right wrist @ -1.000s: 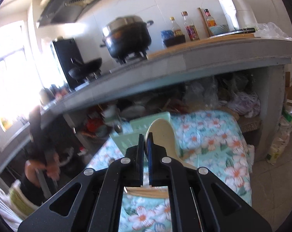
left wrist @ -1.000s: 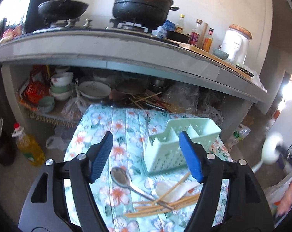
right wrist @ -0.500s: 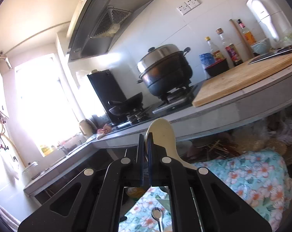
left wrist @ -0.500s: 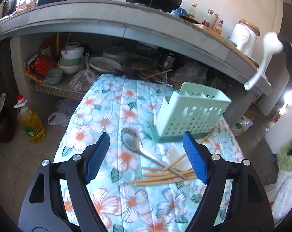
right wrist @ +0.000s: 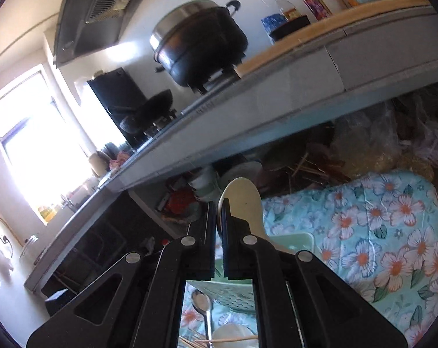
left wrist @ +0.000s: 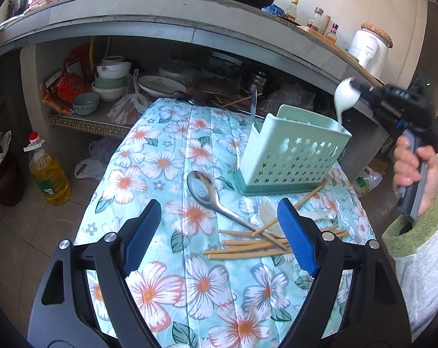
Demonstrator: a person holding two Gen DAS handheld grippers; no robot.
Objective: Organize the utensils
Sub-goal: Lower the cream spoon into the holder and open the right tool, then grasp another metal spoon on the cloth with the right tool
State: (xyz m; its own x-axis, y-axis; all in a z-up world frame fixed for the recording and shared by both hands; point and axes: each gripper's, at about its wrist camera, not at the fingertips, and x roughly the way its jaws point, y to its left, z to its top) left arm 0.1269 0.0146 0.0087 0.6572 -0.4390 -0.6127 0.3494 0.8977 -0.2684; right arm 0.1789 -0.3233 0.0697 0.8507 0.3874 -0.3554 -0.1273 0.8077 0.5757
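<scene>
**White spoon poised over the caddy, left tongs spreading above the loose utensils**

The right tongs [right wrist: 219, 217] are clenched on a white spoon [right wrist: 242, 200], gripping it at the neck so the bowl stands up past the fingertips. In the left wrist view the same spoon [left wrist: 346, 97] hangs bowl-up at about 2 o'clock, its handle slanting down and its tip at or just inside the top rim of the mint-green utensil caddy [left wrist: 291, 156] at that far-right corner; whether it touches the rim is not clear. The right hand [left wrist: 413, 174] wraps the tool's handle at 3 o'clock, with a green cuff and pale sleeve below it, the tool angled up and inward toward the caddy.

The left tongs [left wrist: 219, 232] point downward at the flowered table [left wrist: 161, 162], their jaws opening and nothing between the blue pads. Just ahead of them, toward 1 o'clock, lies a metal spoon [left wrist: 213, 194], bowl toward the far left and handle running down-right into a loose heap of wooden chopsticks [left wrist: 247, 246]. Another white spoon [left wrist: 268, 216] lies under the chopsticks, partly hidden by the right-hand pad. The caddy stands upright on the table at 1 o'clock beyond these, and a metal handle [left wrist: 253, 101] rises from its far-left corner.
</scene>
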